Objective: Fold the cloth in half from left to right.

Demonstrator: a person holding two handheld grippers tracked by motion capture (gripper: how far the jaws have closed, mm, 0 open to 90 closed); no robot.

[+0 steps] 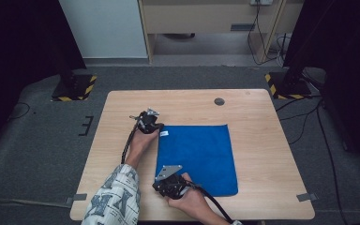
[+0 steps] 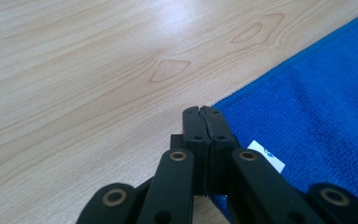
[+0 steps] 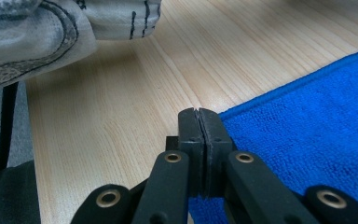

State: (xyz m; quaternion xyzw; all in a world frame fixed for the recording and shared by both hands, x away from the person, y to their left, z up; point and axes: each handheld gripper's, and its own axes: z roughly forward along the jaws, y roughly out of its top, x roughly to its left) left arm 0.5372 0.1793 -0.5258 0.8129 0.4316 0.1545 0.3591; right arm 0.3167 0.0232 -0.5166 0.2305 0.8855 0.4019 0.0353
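Overhead, my cloth (image 1: 197, 158) lies flat on the table (image 1: 262, 140), left tongs (image 1: 161, 127) and right tongs (image 1: 161, 180) each clamped on a left corner. Left gripper view shows a white tag (image 2: 266, 155), print unreadable.

The cloth (image 2: 326, 107) is blue terry with a short, nubbly matt pile and a stitched edge; a small smooth white label (image 2: 266, 156) sits at its corner. The bench (image 2: 88, 79) is pale wood-grain laminate, smooth with a soft sheen. The fingers (image 3: 213, 135) look like matt black plastic with brass-coloured rivets.
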